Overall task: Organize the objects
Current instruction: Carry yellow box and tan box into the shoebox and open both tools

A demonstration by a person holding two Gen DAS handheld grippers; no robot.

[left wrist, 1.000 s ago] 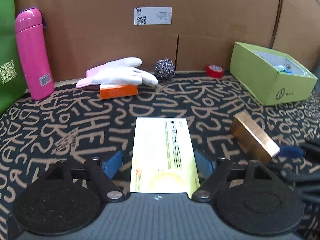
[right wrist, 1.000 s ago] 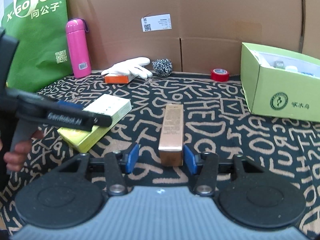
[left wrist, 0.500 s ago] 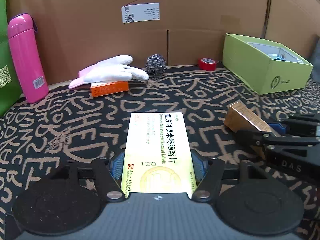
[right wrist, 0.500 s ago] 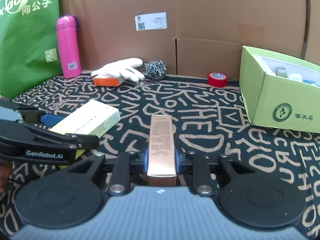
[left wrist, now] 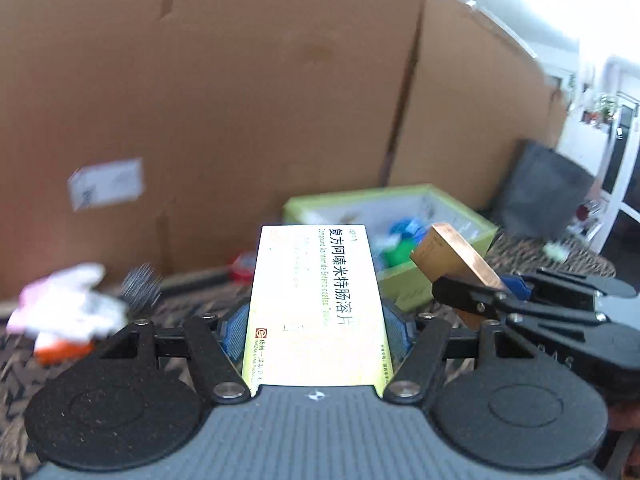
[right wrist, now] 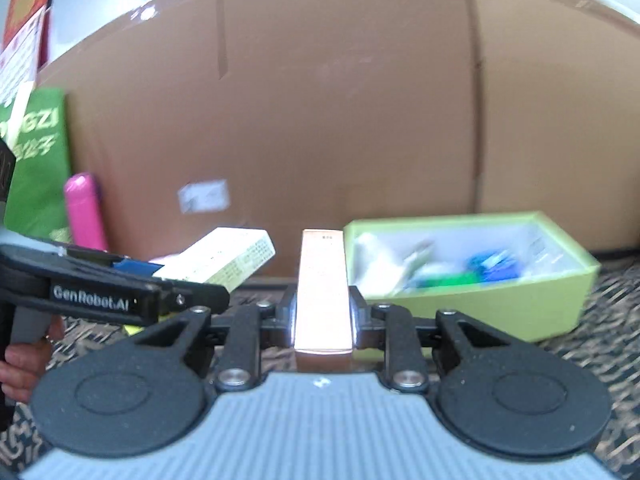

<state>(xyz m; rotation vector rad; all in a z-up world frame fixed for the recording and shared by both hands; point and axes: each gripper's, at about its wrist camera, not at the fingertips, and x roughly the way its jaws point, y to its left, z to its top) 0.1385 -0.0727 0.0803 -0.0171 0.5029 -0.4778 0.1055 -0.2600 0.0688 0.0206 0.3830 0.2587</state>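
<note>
Medicine box sits pinched in the left gripper, copper carton clamped in the right gripper, both clear of the table, long axes pointing ahead; the open green box lies ahead near the far right corner, nearer the right hand, I judge

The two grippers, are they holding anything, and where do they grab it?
Yes. The left gripper pinches the yellow medicine box by its long sides near the near end. The right gripper clamps the copper box the same way.
</note>
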